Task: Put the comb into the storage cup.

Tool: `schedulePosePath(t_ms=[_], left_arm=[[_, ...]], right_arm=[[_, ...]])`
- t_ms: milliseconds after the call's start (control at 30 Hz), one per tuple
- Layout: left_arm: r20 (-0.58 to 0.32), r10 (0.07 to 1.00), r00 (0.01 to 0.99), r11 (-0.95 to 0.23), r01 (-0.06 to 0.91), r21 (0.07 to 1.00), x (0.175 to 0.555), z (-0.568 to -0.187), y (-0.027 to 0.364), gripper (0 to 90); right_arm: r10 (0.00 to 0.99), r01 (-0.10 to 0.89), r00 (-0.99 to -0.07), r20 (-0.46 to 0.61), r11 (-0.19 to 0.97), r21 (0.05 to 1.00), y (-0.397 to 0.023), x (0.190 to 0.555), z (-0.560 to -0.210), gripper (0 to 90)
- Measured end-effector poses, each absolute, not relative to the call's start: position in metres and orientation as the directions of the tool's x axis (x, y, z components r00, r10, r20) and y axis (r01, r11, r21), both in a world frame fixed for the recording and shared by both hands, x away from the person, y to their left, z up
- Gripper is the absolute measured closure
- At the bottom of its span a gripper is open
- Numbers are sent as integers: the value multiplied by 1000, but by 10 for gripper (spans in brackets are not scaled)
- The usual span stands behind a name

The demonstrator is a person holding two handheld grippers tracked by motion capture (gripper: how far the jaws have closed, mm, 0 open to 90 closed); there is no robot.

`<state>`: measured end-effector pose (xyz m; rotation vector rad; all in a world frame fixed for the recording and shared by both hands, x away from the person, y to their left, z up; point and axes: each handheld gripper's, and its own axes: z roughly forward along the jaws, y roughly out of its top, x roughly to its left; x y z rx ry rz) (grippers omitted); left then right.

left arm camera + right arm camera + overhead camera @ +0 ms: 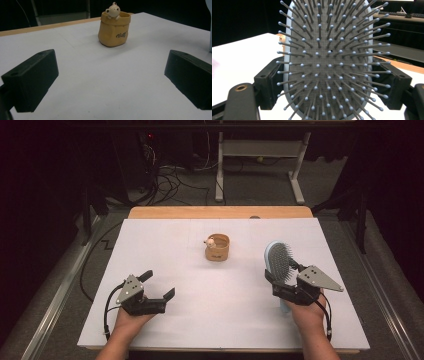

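Right hand-held gripper is clamping the brush, long axis pointing away. Left hand-held gripper is gaping wide, empty. Pouch is sitting mid-table, ahead, between both.

White table, small tan pot mid-table, left tongs agape, right tongs clasping blue hairbrush

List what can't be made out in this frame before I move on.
- Hairbrush handle: high view, hidden under the right hand-held gripper and hand.
- Pouch interior: high view too small, left gripper view too low.
- Pouch lettering: left gripper view, blurred.
- Table behind brush: right gripper view, blocked by the bristle pad.
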<state>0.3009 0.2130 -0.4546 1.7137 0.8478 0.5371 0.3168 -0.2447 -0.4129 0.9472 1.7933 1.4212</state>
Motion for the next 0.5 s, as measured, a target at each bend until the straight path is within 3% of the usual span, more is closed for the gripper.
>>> schedulePosePath(t_ms=[500], left_arm=[[-31,750,661,-162,230,960,318,-431,196,0]], right_arm=[[853,140,-518,-57,151,979,-245,317,-413,203]])
